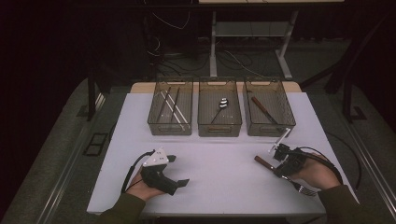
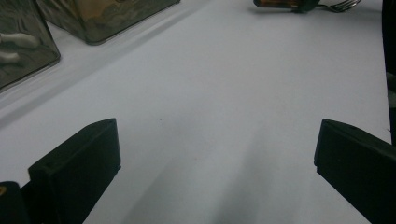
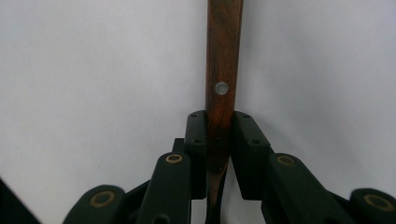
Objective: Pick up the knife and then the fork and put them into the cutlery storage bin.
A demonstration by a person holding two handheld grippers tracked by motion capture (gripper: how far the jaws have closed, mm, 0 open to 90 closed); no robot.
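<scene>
A fork with a dark wooden handle (image 1: 263,162) and metal tines (image 1: 306,190) is held just above the white table (image 1: 219,186) at the right. My right gripper (image 1: 281,167) is shut on it; in the right gripper view both pads (image 3: 198,135) press the handle (image 3: 223,56) from either side. My left gripper (image 1: 180,170) lies at the front left in a person's hand, jaws wide apart with nothing between them. The left gripper view shows bare table between its jaws (image 2: 217,140), and the fork (image 2: 343,4) far off at the top edge.
Three clear bins stand in a row at the back of the table: the left one (image 1: 170,132) holds chopsticks (image 1: 173,106), the middle one (image 1: 219,133) a spoon (image 1: 222,104), the right one (image 1: 272,133) a wooden-handled utensil (image 1: 262,108). Table legs and cables lie beyond.
</scene>
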